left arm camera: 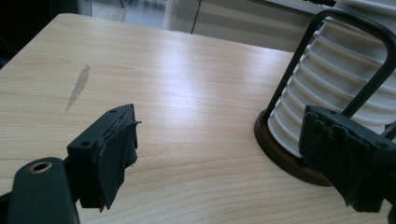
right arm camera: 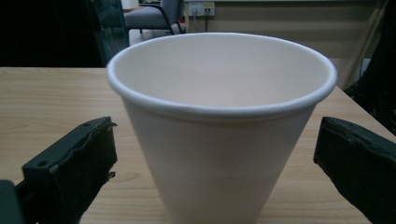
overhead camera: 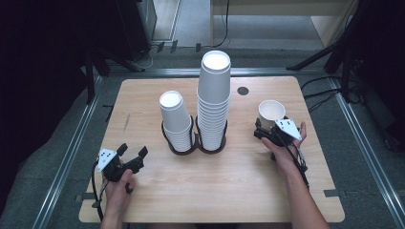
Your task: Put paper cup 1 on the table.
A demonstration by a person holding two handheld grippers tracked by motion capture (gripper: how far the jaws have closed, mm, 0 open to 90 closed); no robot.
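White paper cup point(right arm camera: 219, 121), base cut off, between parted jaws.

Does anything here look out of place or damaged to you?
Little stands out. One single cup stands upright, mouth up, apart from the two upside-down stacks in the black holder; the right gripper's open fingers flank it without touching. The table has a pale scuff, and the left gripper's finger pads look frayed.
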